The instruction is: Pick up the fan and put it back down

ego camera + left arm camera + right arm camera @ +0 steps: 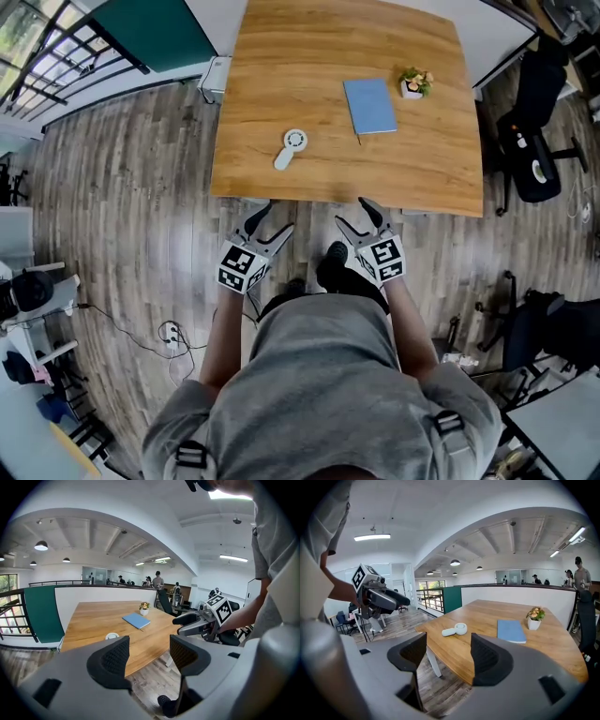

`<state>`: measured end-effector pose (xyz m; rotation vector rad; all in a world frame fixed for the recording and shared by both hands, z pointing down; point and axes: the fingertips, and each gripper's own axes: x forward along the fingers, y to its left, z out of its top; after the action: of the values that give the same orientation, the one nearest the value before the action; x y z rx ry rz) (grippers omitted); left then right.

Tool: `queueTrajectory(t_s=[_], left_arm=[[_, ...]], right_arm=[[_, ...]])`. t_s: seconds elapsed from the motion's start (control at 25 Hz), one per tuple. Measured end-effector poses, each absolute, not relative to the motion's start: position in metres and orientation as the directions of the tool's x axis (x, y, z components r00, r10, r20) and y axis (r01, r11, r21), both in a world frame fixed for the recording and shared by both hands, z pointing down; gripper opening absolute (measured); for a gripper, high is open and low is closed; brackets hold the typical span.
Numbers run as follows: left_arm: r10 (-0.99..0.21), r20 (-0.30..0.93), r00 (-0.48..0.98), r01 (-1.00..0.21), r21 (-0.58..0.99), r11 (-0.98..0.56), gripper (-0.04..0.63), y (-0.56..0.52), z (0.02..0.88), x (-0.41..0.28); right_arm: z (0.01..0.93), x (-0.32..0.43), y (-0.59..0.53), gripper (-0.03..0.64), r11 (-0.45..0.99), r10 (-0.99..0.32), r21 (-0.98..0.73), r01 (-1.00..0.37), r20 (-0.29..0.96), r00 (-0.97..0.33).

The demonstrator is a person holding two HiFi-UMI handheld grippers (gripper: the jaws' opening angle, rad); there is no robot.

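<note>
A small white hand-held fan (290, 148) lies flat on the wooden table (281, 56), near its front left part. It also shows as a white fan (455, 630) in the right gripper view and as a small white fan (112, 635) in the left gripper view. My left gripper (265, 221) hovers off the table's front edge, open, nothing between its jaws. My right gripper (364, 219) hangs beside it, also open and empty. Both are short of the table and apart from the fan.
A blue notebook (369, 105) and a small potted plant (413, 83) sit on the table's right part. Black office chairs (533, 141) stand at the right. A white stand (37, 309) and cables lie on the wooden floor at the left. People stand far behind the table.
</note>
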<state>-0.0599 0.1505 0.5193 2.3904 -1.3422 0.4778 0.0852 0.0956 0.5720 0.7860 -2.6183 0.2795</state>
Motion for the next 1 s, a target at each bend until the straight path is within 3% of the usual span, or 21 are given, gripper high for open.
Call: queueTrajectory(t_s=[0.56,1.0], left_arm=[[-0.831,0.427,0.357,-0.932,0.101,-0.349,0.273,0.11,0.511,-0.05],[-0.824,0.428,0.371,-0.928,0.14,-0.345,0.275,0.091,0.531,-0.057]], right_arm=[[0.566,0.077,0.052,0.299,0.905,-0.363,-0.072,-0.419,0.382,-0.85],[0.575,0.078,0.033,0.296,0.898,-0.375,-0.06,-0.435,0.41,-0.831]])
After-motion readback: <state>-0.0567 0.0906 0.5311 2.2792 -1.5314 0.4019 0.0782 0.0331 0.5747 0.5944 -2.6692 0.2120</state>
